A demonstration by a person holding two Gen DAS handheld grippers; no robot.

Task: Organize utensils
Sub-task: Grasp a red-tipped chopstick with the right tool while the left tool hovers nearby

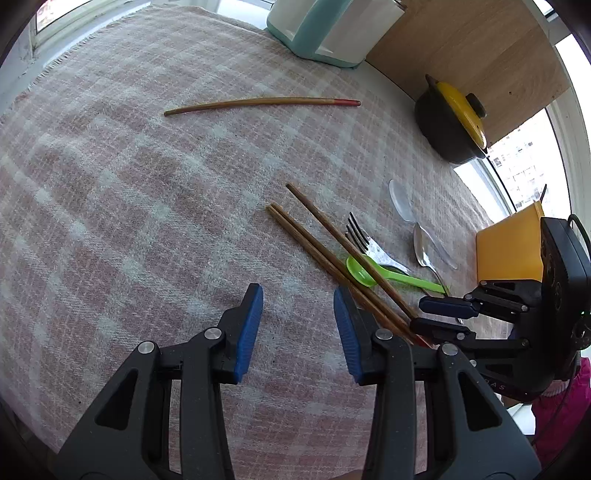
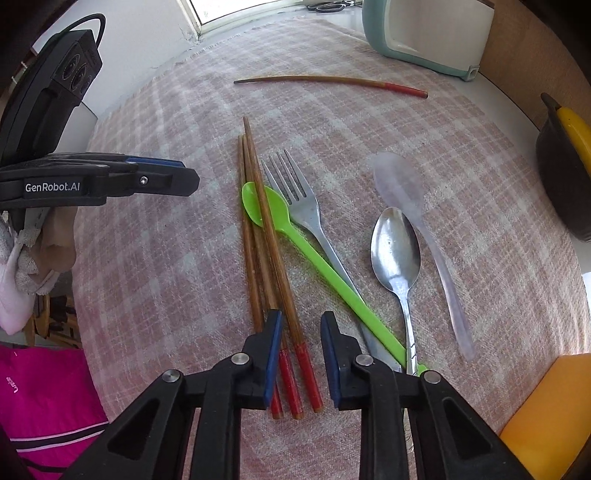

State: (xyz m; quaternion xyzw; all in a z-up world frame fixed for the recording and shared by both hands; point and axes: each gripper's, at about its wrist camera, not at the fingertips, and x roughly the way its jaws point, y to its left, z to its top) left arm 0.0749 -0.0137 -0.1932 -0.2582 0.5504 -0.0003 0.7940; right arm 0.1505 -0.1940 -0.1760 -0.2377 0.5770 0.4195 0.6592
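Note:
Three red-tipped wooden chopsticks (image 2: 258,229) lie bundled on the plaid cloth (image 2: 147,258), crossing a green plastic spoon (image 2: 266,203). My right gripper (image 2: 301,315) points down over their red ends; two of the ends sit between its jaws with a gap left, so it is open. Beside them lie a metal fork (image 2: 299,199), a metal spoon (image 2: 395,251) and a clear plastic spoon (image 2: 399,181). A lone chopstick (image 1: 258,103) lies farther back. My left gripper (image 1: 297,295) hovers open and empty just left of the bundle (image 1: 332,254).
A teal and white utensil holder (image 1: 317,33) stands at the cloth's far edge. A dark pot with a yellow lid (image 1: 450,118) sits at the right by a wooden panel. An orange box (image 2: 550,417) is at the near right. A pink sleeve shows lower left.

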